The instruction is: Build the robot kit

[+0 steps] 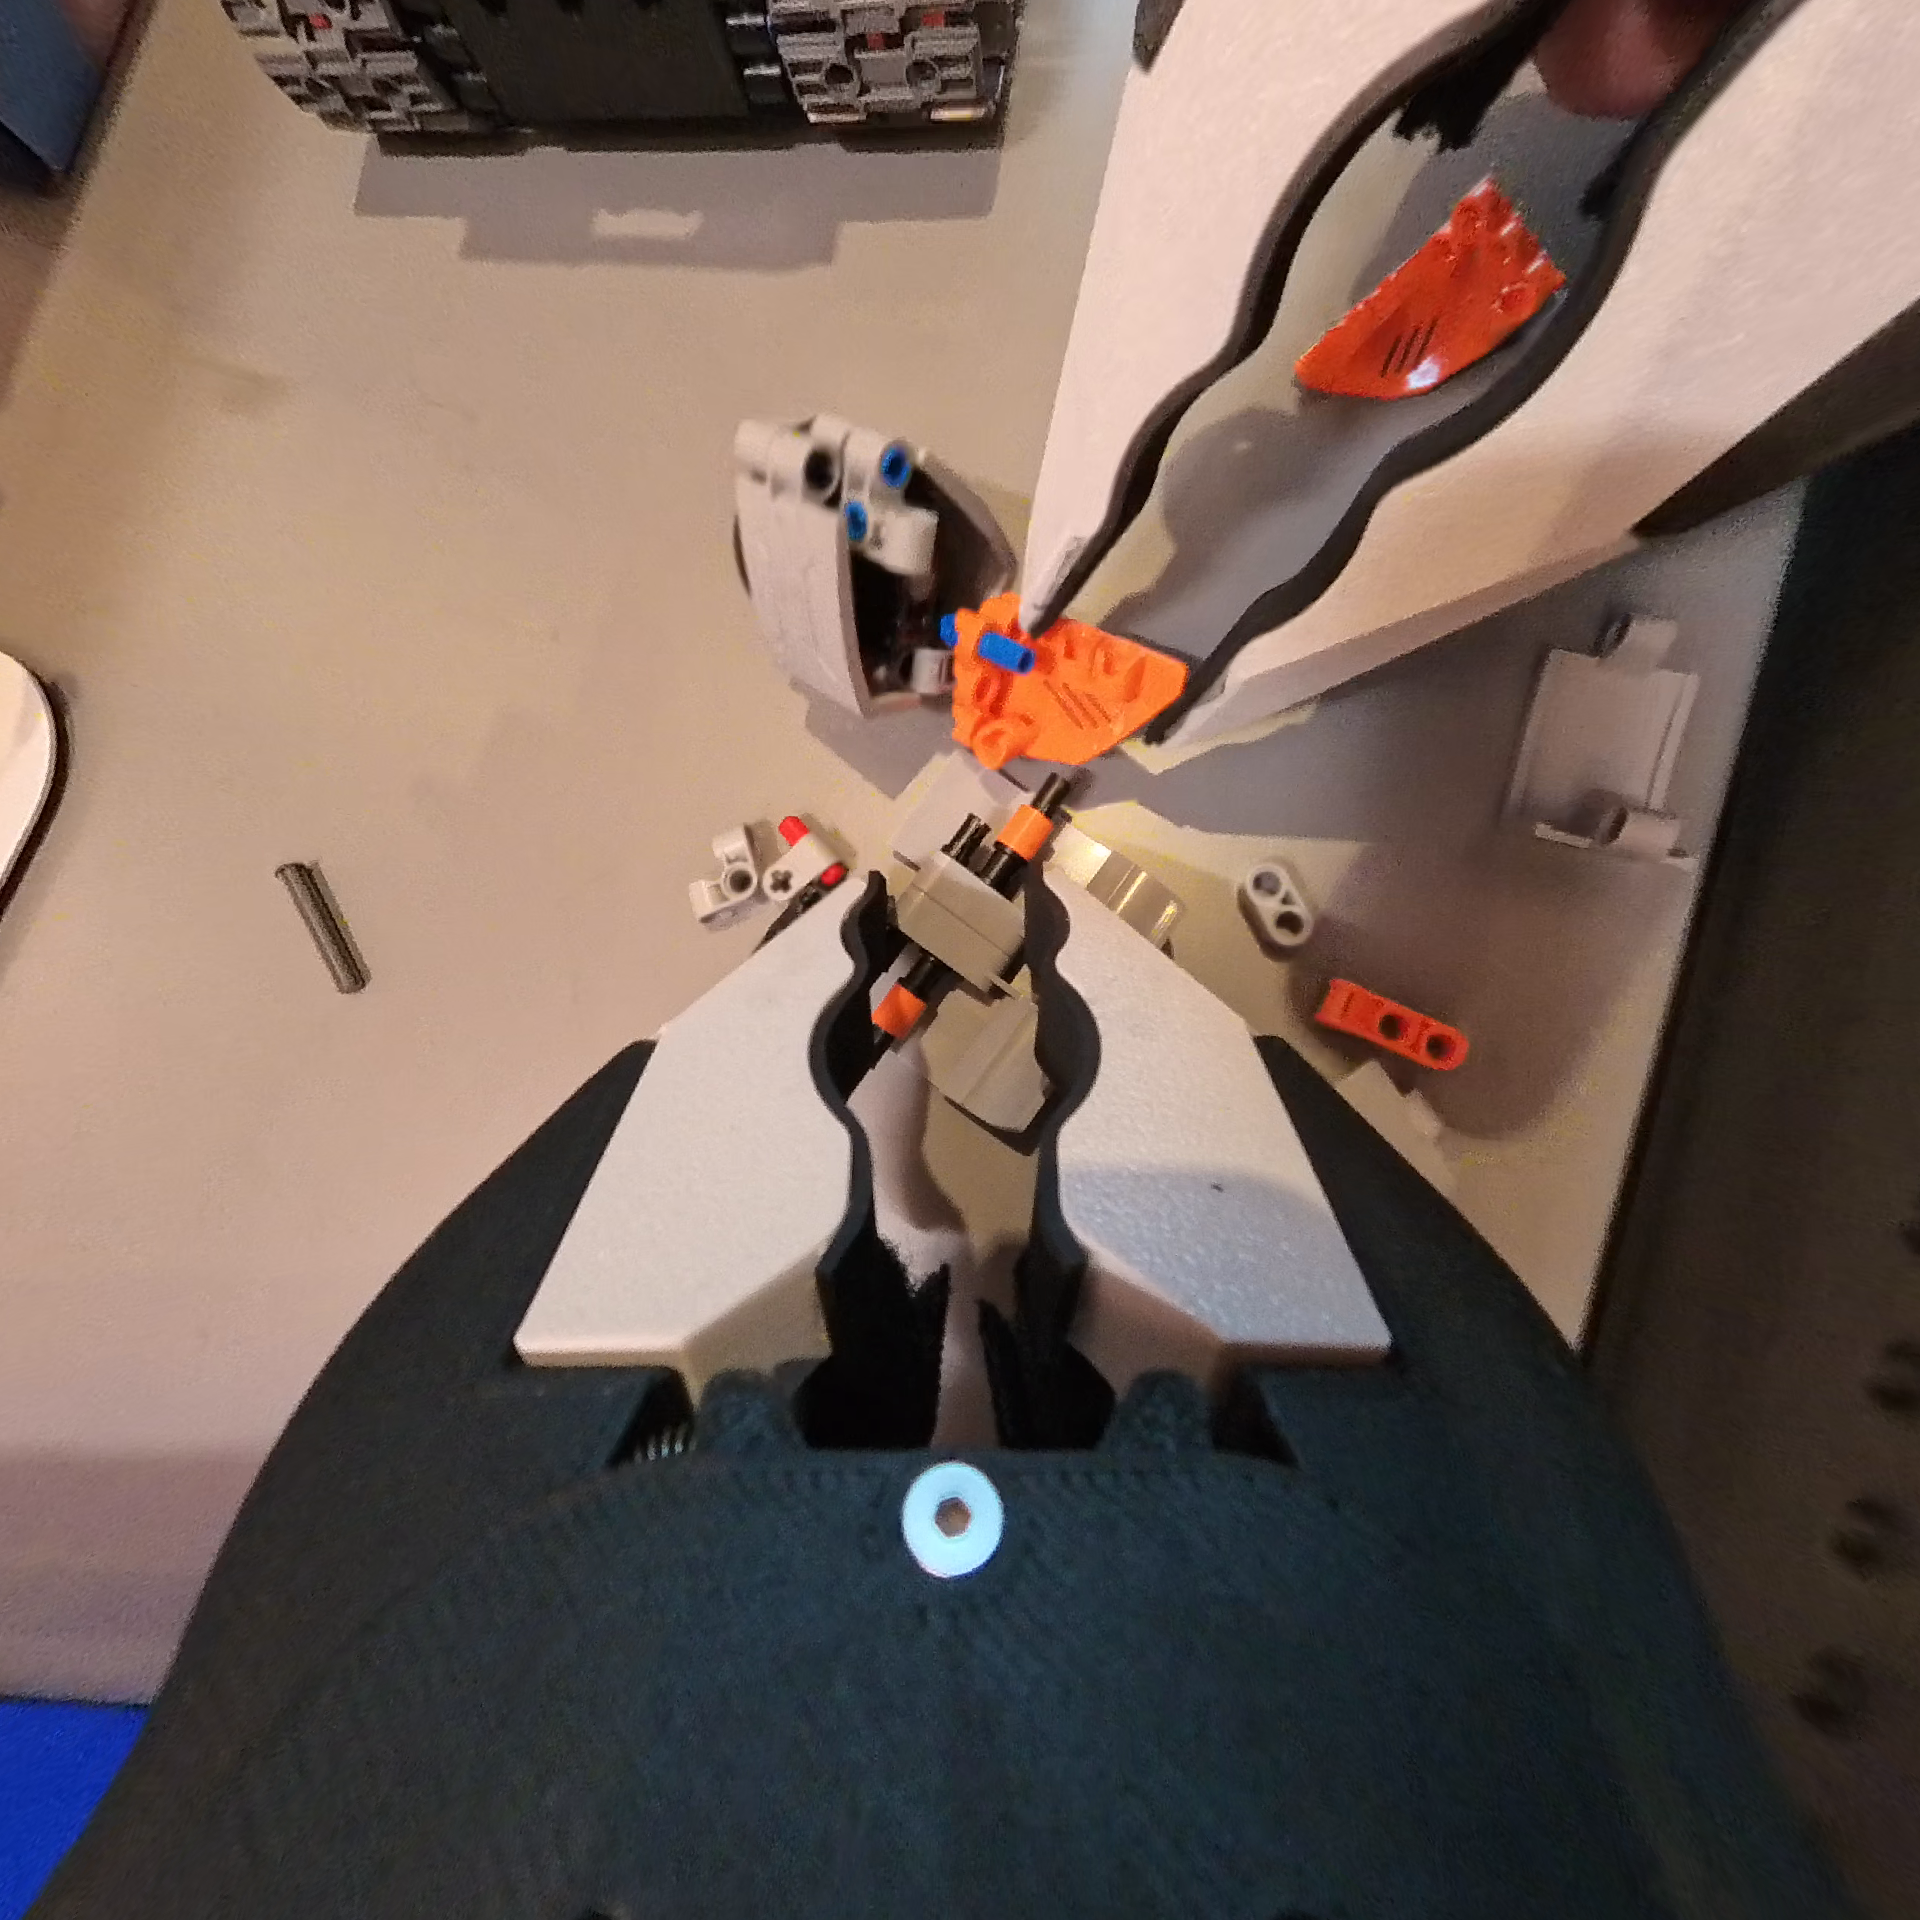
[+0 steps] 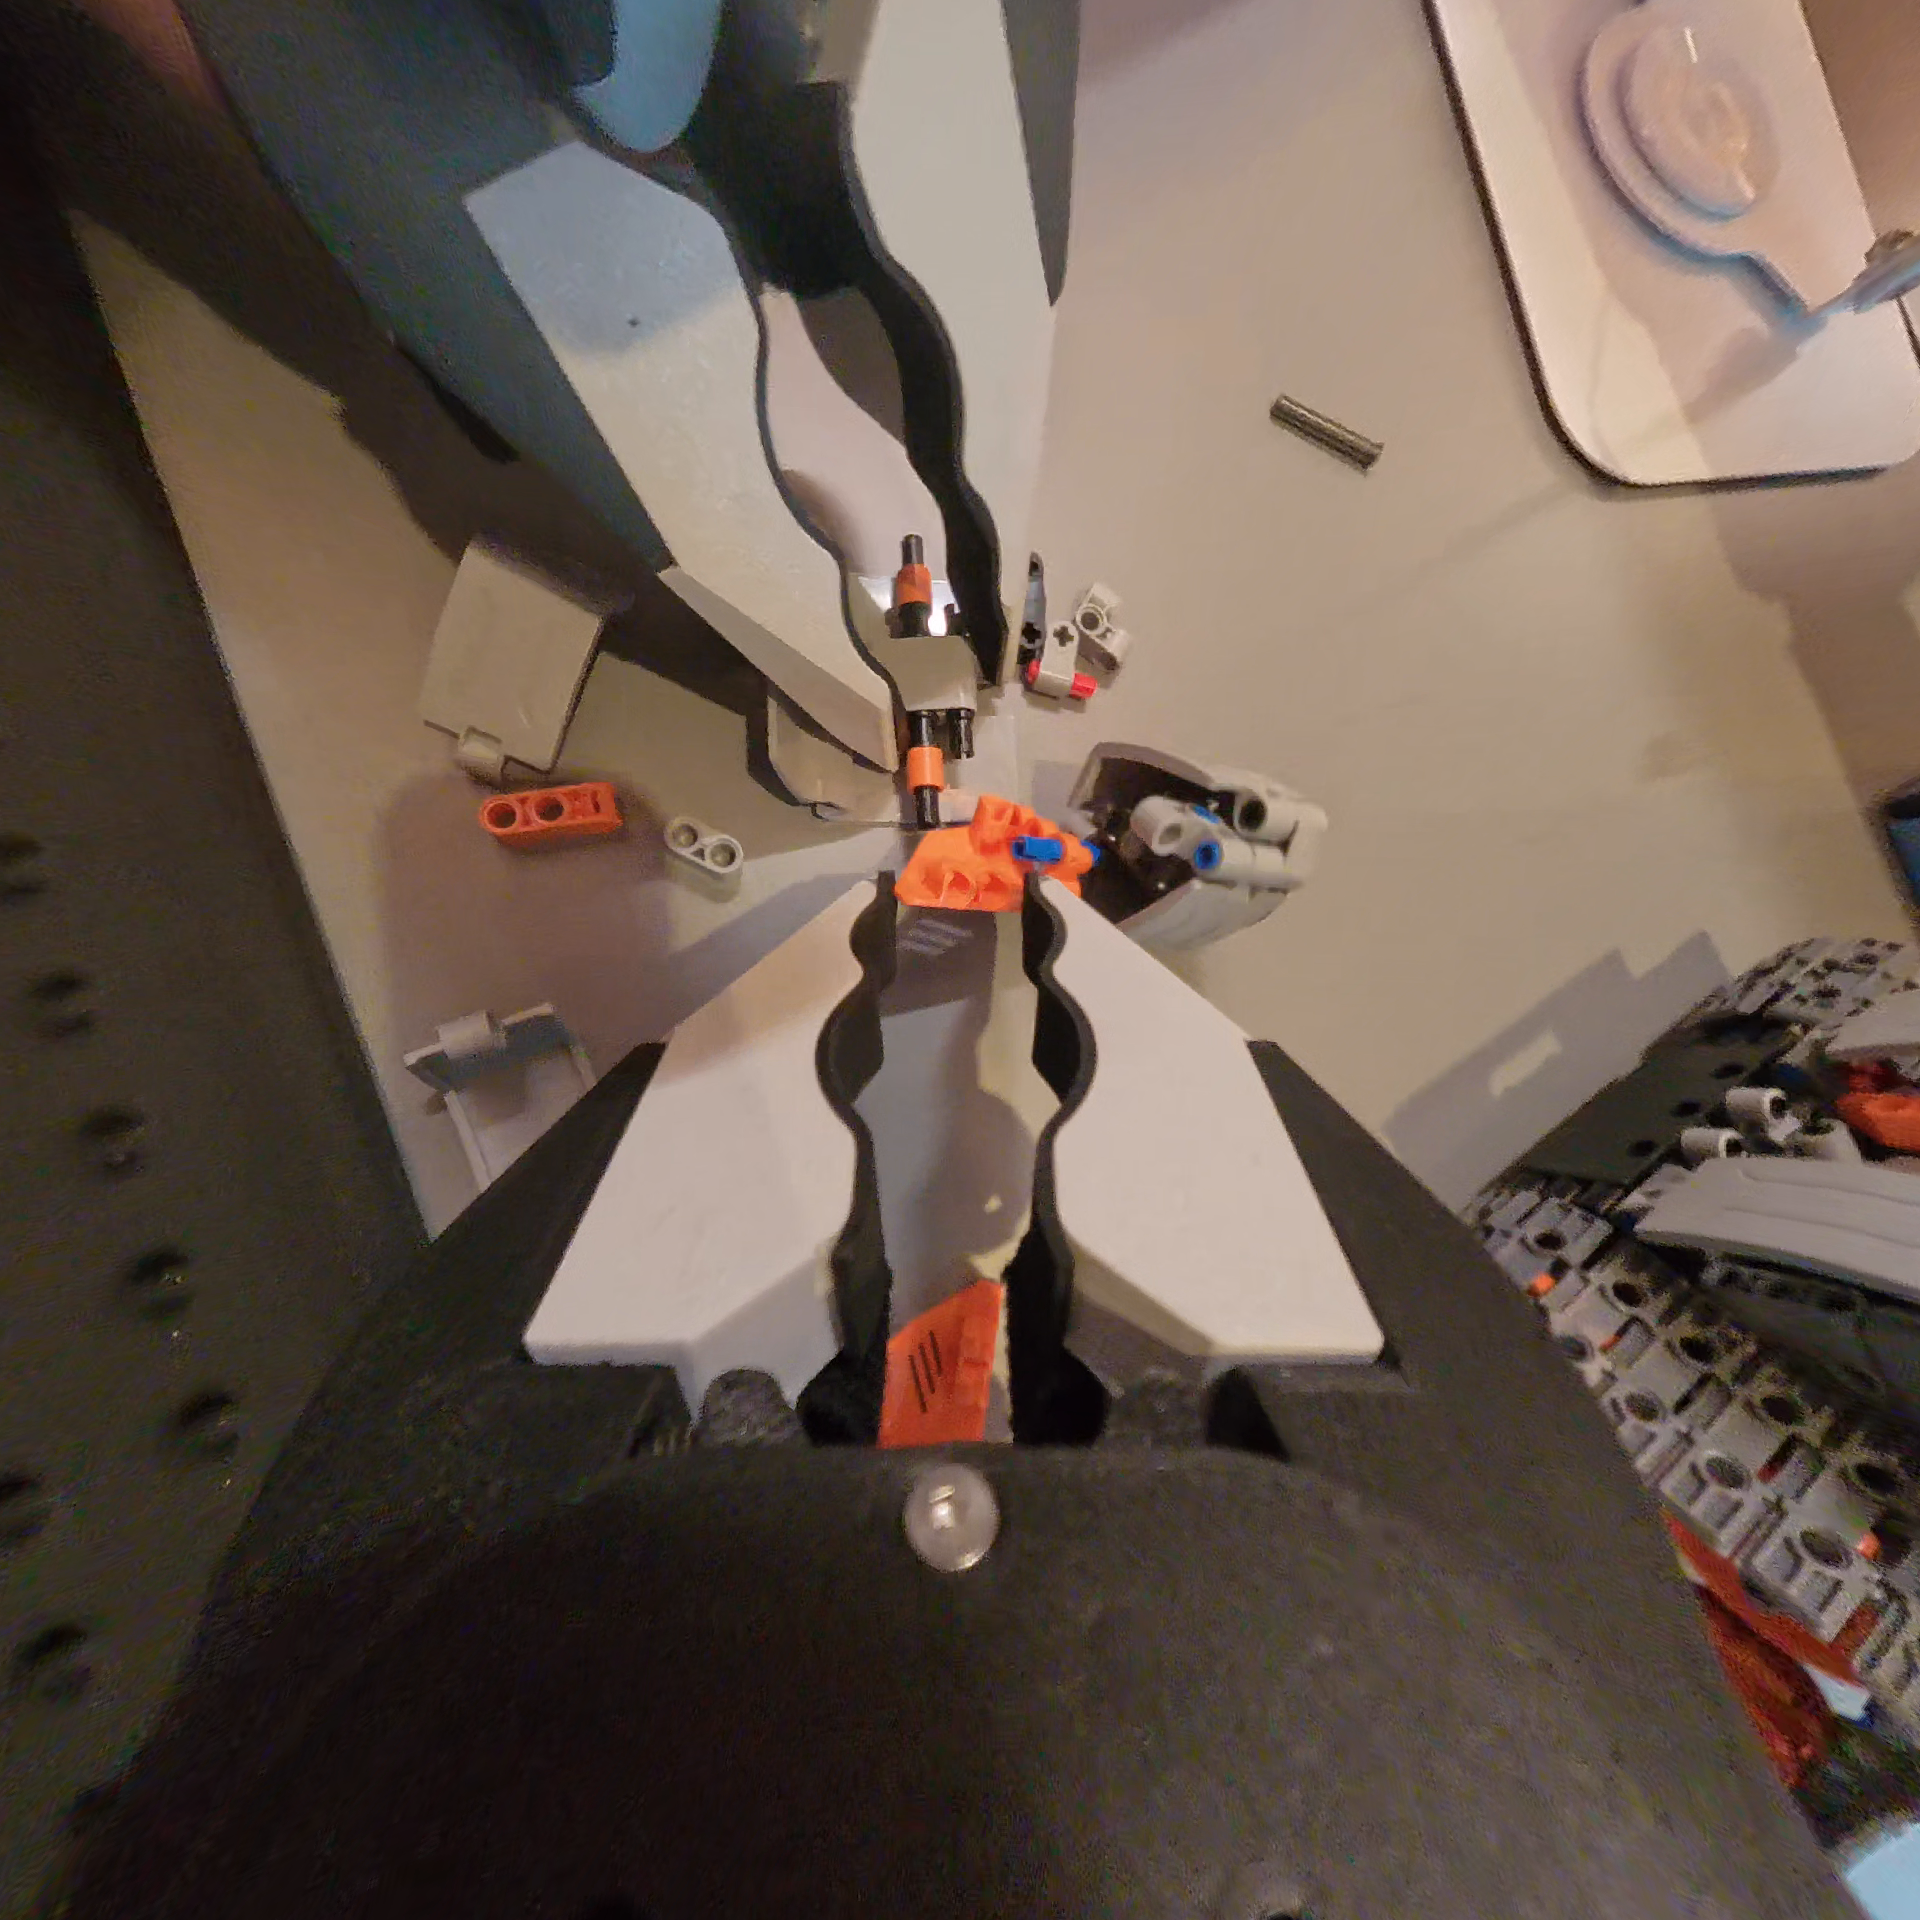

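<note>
My left gripper (image 1: 951, 904) is shut on a small grey brick assembly (image 1: 956, 914) with a black axle and two orange bushes (image 1: 1023, 836). My right gripper (image 2: 961, 888) is shut on an orange wedge panel (image 2: 961, 862) that carries a blue pin (image 2: 1039, 847). The two held pieces meet tip to tip above the table; I cannot tell whether they touch. In the left wrist view the right gripper (image 1: 1101, 675) comes in from the upper right with the orange panel (image 1: 1081, 696). In the right wrist view the left gripper (image 2: 935, 686) comes in from above.
A grey curved shell with blue pins (image 1: 831, 561) lies just beyond the held pieces. On the table are a grey connector with a red pin (image 1: 769, 868), a dark axle (image 1: 322, 925), a grey two-hole beam (image 1: 1278, 904), an orange beam (image 1: 1392, 1023) and a grey panel (image 1: 1600, 758). A large grey-black model (image 2: 1714, 1247) and a white tray (image 2: 1662, 364) sit at the edges. The tips of one gripper are about 4 cm away from the tips of the other.
</note>
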Demonstrator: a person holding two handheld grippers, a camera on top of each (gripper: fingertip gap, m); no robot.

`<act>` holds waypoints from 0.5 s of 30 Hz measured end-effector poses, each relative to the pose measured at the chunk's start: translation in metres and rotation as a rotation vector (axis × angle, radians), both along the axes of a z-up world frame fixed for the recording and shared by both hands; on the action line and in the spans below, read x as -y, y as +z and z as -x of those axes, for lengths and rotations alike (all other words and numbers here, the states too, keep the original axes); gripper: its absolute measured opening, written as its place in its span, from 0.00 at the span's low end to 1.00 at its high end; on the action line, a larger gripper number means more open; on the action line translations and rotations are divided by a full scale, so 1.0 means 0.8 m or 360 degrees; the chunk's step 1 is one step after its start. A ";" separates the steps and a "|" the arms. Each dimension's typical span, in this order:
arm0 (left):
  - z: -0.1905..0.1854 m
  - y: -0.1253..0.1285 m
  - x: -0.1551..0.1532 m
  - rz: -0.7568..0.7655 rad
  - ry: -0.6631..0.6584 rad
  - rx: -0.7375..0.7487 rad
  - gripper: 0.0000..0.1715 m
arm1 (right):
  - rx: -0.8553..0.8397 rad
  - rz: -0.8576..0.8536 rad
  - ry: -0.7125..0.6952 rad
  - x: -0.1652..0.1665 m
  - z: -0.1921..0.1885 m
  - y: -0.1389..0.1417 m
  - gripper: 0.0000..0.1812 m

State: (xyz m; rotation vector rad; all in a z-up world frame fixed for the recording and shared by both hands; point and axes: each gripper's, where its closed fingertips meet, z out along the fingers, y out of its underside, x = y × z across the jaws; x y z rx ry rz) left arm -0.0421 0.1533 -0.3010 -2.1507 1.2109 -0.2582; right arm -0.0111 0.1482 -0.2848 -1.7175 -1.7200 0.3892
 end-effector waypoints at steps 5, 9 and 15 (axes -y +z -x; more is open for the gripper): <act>-0.001 0.001 -0.004 -0.0017 0.0001 -0.0016 0.13 | -0.0069 0.0109 -0.0073 -0.003 -0.014 0.010 0.17; 0.005 0.007 -0.009 -0.0028 0.0015 -0.0016 0.13 | -0.0167 0.0195 -0.0206 -0.013 -0.028 0.021 0.18; 0.000 0.010 -0.012 -0.0023 -0.0008 -0.0014 0.13 | -0.0143 0.0445 -0.0337 -0.012 -0.045 -0.003 0.22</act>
